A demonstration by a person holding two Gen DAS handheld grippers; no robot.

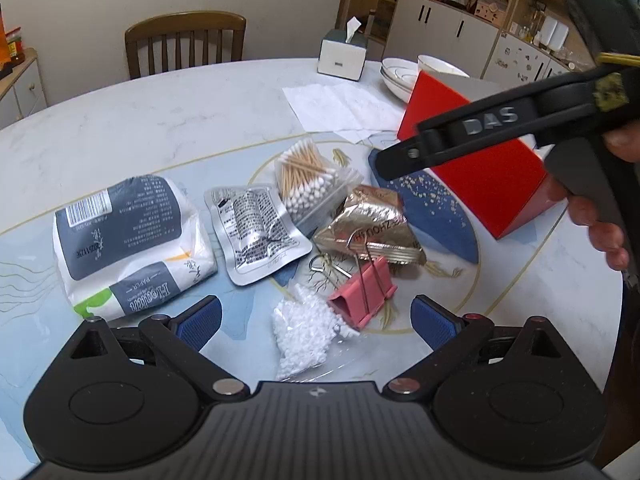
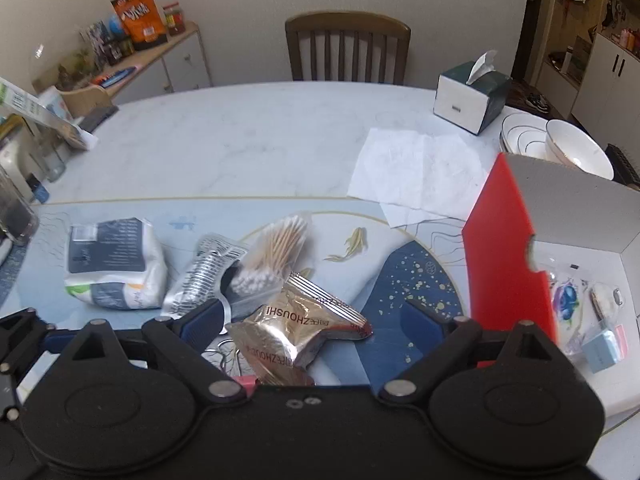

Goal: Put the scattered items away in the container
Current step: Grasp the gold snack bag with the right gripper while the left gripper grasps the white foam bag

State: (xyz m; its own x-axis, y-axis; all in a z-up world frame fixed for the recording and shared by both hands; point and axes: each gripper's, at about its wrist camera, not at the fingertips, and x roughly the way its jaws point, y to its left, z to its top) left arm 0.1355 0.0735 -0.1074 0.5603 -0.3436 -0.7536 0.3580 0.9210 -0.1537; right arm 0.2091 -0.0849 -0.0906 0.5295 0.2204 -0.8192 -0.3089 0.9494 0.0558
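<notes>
Scattered items lie on the table: a tissue pack (image 1: 128, 240) (image 2: 114, 266), a silver sachet (image 1: 256, 232) (image 2: 204, 276), a bag of cotton swabs (image 1: 308, 184) (image 2: 276, 252), a gold foil packet (image 1: 368, 228) (image 2: 296, 332), a pink binder clip (image 1: 364, 292) and a bag of white beads (image 1: 304, 332). The red box (image 1: 480, 168) (image 2: 508, 276) stands at the right and holds several small items. My left gripper (image 1: 316, 320) is open above the beads and clip. My right gripper (image 2: 312, 320) is open around the gold packet; it also shows in the left wrist view (image 1: 394, 162).
White paper sheets (image 1: 336, 108) (image 2: 420, 172), a tissue box (image 1: 344, 54) (image 2: 472, 96) and stacked bowls (image 1: 404, 74) (image 2: 556, 148) lie beyond the box. A chair (image 2: 348, 46) stands at the far edge. Jars and clutter (image 2: 24, 168) sit at the table's left.
</notes>
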